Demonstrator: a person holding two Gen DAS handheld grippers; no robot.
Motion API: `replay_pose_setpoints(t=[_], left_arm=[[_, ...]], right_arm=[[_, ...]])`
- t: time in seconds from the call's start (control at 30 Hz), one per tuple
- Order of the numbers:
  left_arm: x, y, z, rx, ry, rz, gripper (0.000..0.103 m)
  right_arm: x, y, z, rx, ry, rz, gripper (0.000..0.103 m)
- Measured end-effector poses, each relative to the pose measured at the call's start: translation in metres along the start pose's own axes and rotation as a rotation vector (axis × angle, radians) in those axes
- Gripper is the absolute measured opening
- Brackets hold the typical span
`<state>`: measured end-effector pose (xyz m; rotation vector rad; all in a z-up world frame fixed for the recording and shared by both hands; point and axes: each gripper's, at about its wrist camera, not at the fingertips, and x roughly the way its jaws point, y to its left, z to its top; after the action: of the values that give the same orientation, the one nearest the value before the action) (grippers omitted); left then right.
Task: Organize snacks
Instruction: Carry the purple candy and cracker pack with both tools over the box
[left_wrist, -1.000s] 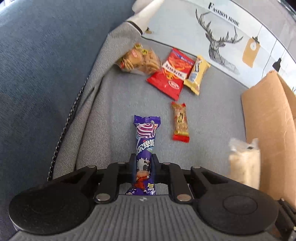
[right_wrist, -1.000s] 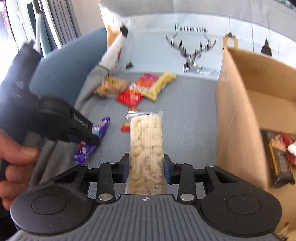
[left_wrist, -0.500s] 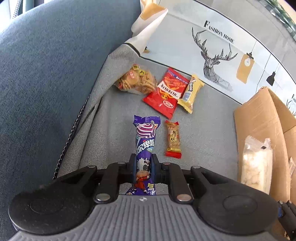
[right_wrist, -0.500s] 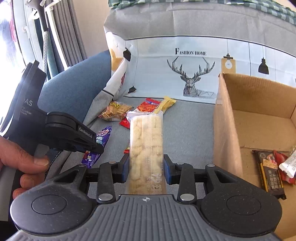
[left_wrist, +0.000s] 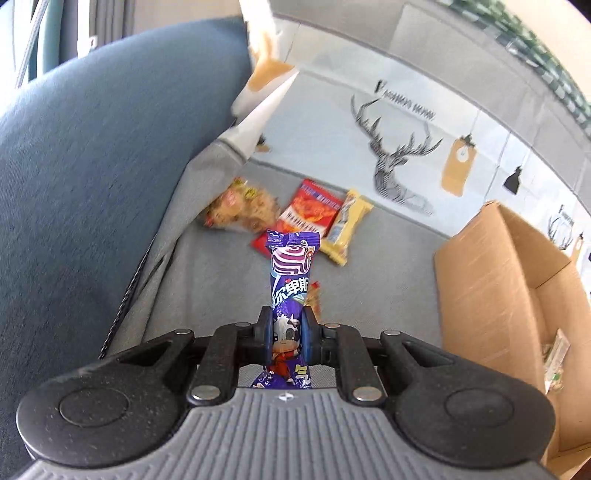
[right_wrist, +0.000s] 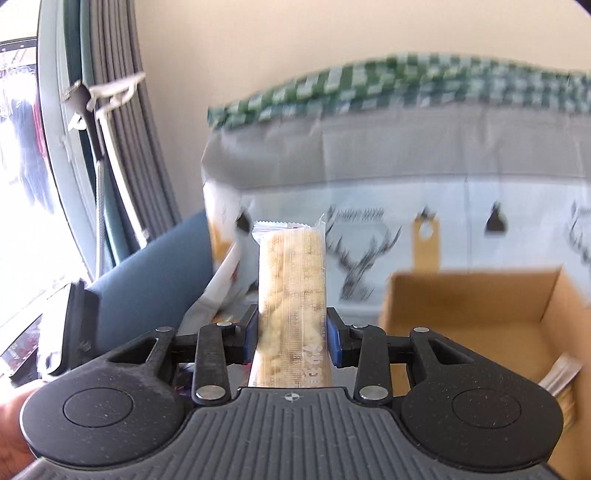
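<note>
My left gripper (left_wrist: 287, 334) is shut on a purple candy pack (left_wrist: 291, 273), held upright above the grey sofa seat (left_wrist: 388, 288). Beyond it lie a clear bag of biscuits (left_wrist: 240, 206), a red snack pack (left_wrist: 310, 212) and a yellow bar (left_wrist: 347, 227); a small red-ended bar (left_wrist: 314, 295) peeks out behind the purple pack. My right gripper (right_wrist: 291, 332) is shut on a clear pack of pale rice crackers (right_wrist: 291, 291), raised to the left of the open cardboard box (right_wrist: 472, 295). The same box (left_wrist: 491, 280) shows at the right of the left wrist view.
A blue sofa armrest (left_wrist: 92, 192) rises on the left. A deer-print cloth (left_wrist: 402, 155) covers the backrest. Wrapped snacks (right_wrist: 561, 376) lie inside the box. A hand (right_wrist: 11, 432) and the other gripper's body (right_wrist: 70, 328) sit at the lower left of the right wrist view.
Both grippers have risen and tilted upward, the right one far more: its view has swung from the seat to the backrest and wall. The rice cracker pack has left the left wrist view.
</note>
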<state>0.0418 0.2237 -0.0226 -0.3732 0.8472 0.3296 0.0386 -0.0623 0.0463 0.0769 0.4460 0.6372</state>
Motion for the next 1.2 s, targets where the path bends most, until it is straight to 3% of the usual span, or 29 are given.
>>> replay_pose_setpoints(t=[0.1,0.2,0.33,0.5,0.93,1.2], left_arm=[[-0.005,-0.011,0.002,0.019,-0.038,-0.019,0.016],[-0.006,-0.021,0.004,0.025,-0.063,-0.041,0.016],[-0.008,-0.037,0.005,0.048,-0.084,-0.061,0.016],[-0.006,-0.055,0.006,0.068,-0.096,-0.086,0.016],[0.000,-0.095,0.003,0.111,-0.115,-0.141,0.016],[-0.010,-0.119,0.000,0.152,-0.186,-0.195,0.016]], right_arm=[[-0.012,-0.025,0.007,-0.044,-0.040,-0.052,0.038],[-0.014,-0.060,0.000,-0.004,-0.045,-0.111,0.038],[-0.012,-0.095,-0.017,0.064,0.017,-0.182,0.038],[-0.028,-0.107,-0.025,0.012,-0.012,-0.226,0.038],[-0.049,-0.146,-0.035,0.030,-0.001,-0.293,0.038],[-0.051,-0.155,-0.037,0.039,0.001,-0.313,0.038]])
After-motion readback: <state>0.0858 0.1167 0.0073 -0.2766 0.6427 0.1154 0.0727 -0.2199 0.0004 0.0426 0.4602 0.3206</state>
